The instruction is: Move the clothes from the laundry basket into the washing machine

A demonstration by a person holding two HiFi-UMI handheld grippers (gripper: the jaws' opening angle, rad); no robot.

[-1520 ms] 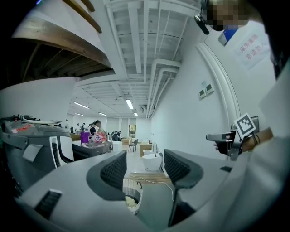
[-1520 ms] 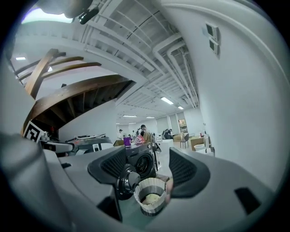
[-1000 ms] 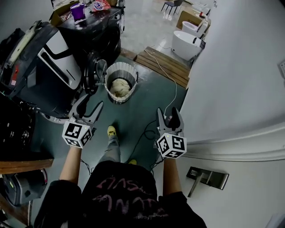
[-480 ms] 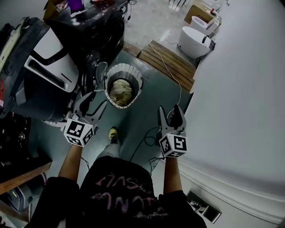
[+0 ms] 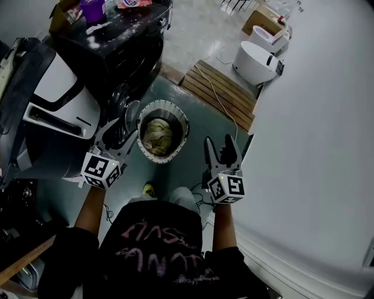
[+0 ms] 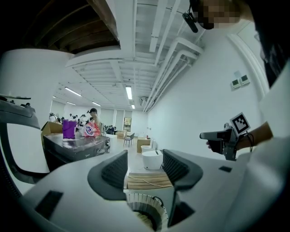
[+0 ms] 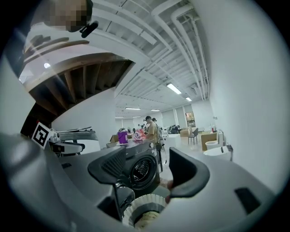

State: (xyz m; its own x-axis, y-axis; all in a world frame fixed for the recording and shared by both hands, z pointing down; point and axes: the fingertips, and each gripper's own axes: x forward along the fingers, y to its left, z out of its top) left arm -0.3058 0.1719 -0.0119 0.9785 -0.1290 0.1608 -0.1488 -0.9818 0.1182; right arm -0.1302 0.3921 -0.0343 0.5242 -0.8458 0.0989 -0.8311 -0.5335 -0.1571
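A round white laundry basket [image 5: 182, 120] stands on the green floor with beige clothes [image 5: 156, 135] inside. Behind it is the black washing machine [image 5: 125, 52], its round door [image 5: 121, 105] hanging open toward the basket. My left gripper [image 5: 121, 133] is held open just left of the basket's rim, with nothing between its fingers. My right gripper [image 5: 219, 143] is open and empty to the right of the basket. In the left gripper view the basket [image 6: 146, 205] lies below the open left gripper [image 6: 144, 163]. In the right gripper view the washing machine [image 7: 141, 168] shows between the open jaws of the right gripper [image 7: 145, 171], above the basket [image 7: 144, 205].
A big white-and-black appliance [image 5: 52, 111] stands at the left. A wooden pallet [image 5: 219, 87] and a white tub [image 5: 257, 61] lie beyond the basket, with a thin cable [image 5: 225, 111] trailing over the floor. A white wall [image 5: 315, 146] runs along the right. A purple container [image 5: 92, 10] sits on the washing machine.
The person has walked forward, so the basket and washing machine are nearer. Both grippers have moved with them and now flank the basket, still open and empty.
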